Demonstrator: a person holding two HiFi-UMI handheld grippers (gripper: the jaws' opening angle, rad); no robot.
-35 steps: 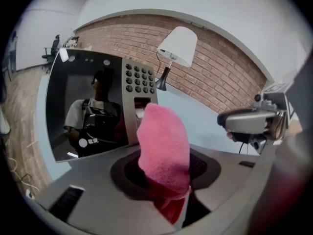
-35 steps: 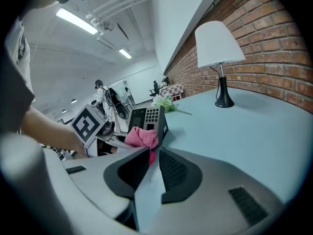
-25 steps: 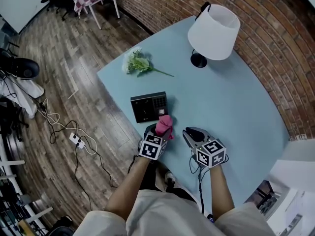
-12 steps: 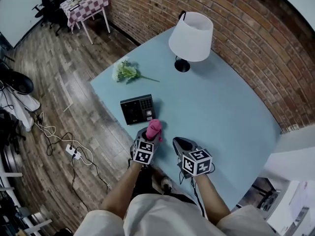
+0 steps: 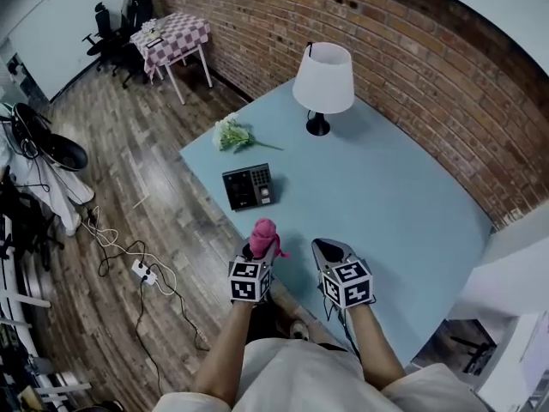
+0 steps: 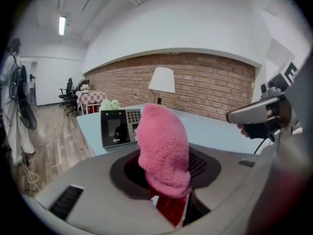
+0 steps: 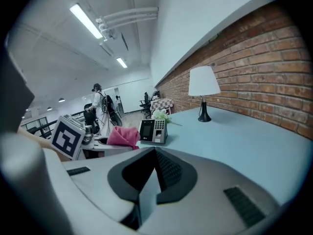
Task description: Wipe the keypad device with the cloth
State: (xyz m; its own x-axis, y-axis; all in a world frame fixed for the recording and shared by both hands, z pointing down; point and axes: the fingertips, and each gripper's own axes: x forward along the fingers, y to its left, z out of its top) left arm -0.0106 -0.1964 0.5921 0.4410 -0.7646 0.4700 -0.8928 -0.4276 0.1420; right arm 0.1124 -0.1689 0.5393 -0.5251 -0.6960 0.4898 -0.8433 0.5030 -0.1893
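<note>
pink cloth (image 5: 264,233) being gripped, bunched, in left gripper (image 5: 256,249), well short of keypad device (image 5: 248,186) lying near edge of table (image 5: 386,204). jaws of right gripper (image 5: 330,252) just being closed, together, nothing between. risk: unbraced device being shoved toward edge while being wiped.
</note>
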